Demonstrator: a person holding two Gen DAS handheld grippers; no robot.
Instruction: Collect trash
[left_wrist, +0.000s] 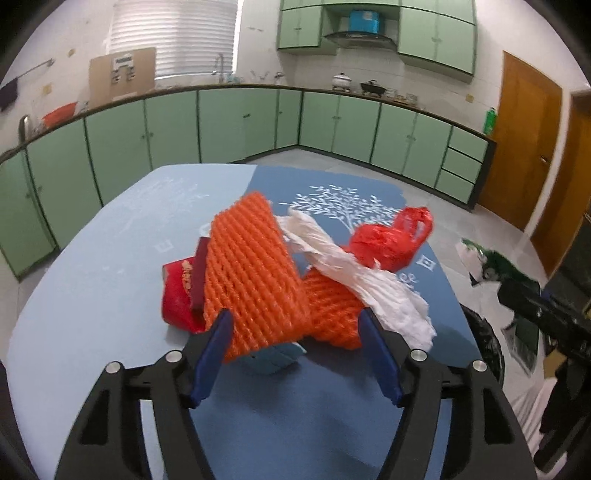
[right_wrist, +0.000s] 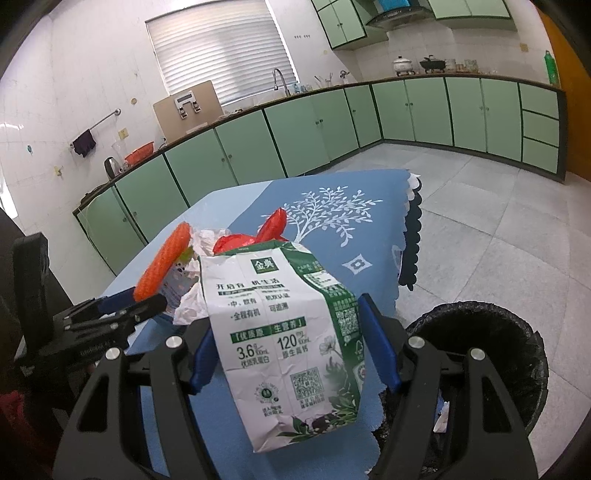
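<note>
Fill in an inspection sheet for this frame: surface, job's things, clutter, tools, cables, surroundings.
Surface: blue tablecloth with white tree print.
Job's things: orange foam net, white paper, red plastic bag, red packet piled together; milk carton; black-lined bin beside the table.
Clutter: nothing seen.
Tools: left tool open around the net; right tool gripping the carton.
Cables: nothing seen.
Surroundings: green kitchen cabinets, tiled floor.

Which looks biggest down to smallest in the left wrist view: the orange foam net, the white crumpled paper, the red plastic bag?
1. Orange foam net, though it lies nearest the camera.
2. White crumpled paper.
3. Red plastic bag, farthest back, so its true size is unsure.
</note>
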